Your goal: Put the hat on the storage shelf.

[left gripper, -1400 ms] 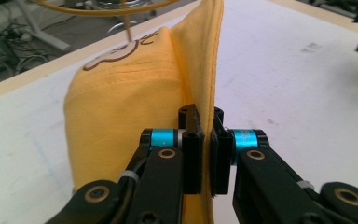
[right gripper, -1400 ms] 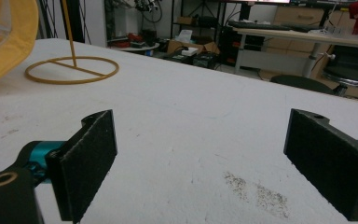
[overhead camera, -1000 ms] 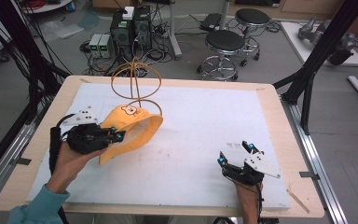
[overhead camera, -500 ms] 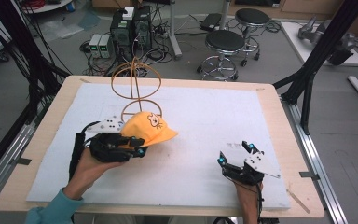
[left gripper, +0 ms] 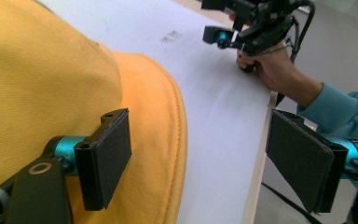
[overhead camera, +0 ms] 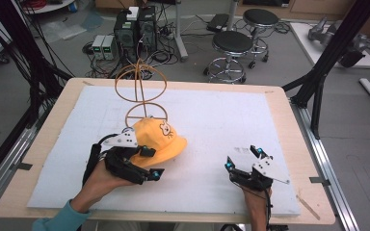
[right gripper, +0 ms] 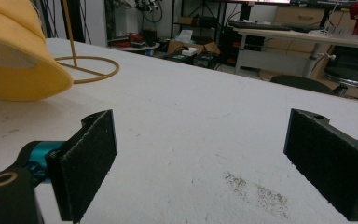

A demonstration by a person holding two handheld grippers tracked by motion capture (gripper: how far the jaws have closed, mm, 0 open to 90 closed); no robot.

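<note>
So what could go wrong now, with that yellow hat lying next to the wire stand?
The left gripper has just been opening its fingers, and the yellow hat lies on the white board, its brim beside one finger. Pulling away could snag the brim and drag the hat. The hat also sits close to the base ring of the wire stand, so a nudge might tip that light frame. The right gripper rests open, well clear.
</note>
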